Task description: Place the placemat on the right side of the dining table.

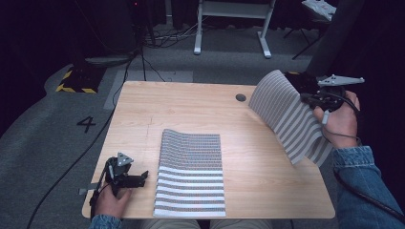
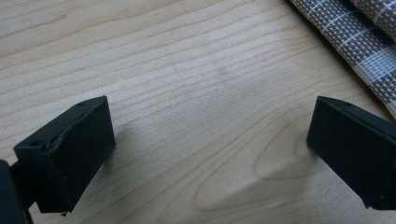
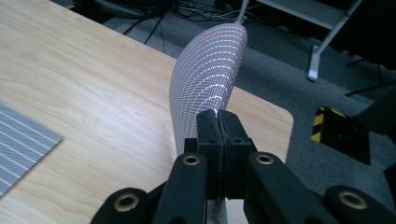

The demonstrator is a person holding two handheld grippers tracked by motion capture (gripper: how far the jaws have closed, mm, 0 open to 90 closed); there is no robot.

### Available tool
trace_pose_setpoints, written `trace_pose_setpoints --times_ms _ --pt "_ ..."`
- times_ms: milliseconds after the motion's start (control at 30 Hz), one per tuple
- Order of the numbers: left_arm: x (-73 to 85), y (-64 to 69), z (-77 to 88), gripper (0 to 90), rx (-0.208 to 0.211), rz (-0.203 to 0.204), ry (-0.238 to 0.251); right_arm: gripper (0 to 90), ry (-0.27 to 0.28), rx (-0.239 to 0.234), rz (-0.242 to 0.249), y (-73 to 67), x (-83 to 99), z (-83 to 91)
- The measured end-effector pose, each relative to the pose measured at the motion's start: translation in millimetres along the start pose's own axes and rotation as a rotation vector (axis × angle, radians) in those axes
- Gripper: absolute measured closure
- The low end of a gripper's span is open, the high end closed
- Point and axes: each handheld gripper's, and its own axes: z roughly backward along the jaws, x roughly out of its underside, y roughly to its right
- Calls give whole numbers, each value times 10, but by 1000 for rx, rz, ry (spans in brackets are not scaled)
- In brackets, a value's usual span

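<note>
1. The right gripper (image 1: 305, 95) has its fingers (image 3: 208, 135) pressed together on the edge of a striped grey-and-white placemat (image 1: 291, 117), held up over the right edge of the tabletop (image 1: 267, 186) near the far right corner.
2. That held placemat curves and hangs from the grip; its lower end reaches toward the right edge of the tabletop, and whether it touches the wood there I cannot tell. In the right gripper view it arches up and away from the fingers over the far corner (image 3: 210, 70).
3. A second striped placemat (image 1: 191, 174) lies flat on the tabletop, close to the near edge and a little left of the middle, well apart from the held one.
4. The left gripper (image 1: 131, 179) sits low near the near left corner, just beside the flat placemat; its fingers (image 2: 70, 154) stand wide with bare wood between them, and the placemat's edge (image 2: 359, 42) shows at the upper right of the left gripper view.
5. No containers are on the tabletop.
6. A number "4" (image 1: 86, 124) is marked on the floor beyond the left edge; black-and-yellow hazard tape (image 1: 76, 86) lies farther back.
7. A small round hole (image 1: 240, 97) sits near the far edge. The far left half and the middle right of the tabletop are bare wood.
</note>
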Motion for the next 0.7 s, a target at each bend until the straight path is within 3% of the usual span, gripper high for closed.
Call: trace_pose_setpoints --times_ms 167,233,333,533,567,600,667,700 --pt "4 1 5 10 0 -1 -1 893 -14 57 42 24 16 15" --pt "5 1 7 10 -1 -2 -2 893 -26 119 71 21 10 35" --pt "5 2 5 10 1 0 -1 893 -27 119 60 29 25 29" --pt "4 1 5 9 1 0 -1 893 -43 68 36 -62 104 -51" --pt "4 1 5 9 0 -1 -1 892 -34 34 25 -127 149 -101" --pt "4 1 5 10 0 -1 -1 892 -34 34 25 -127 149 -101" --pt "4 1 5 9 1 0 -1 891 -15 -31 14 -237 191 -154" --pt "4 1 5 9 1 0 -1 891 -15 -31 14 -237 191 -154"
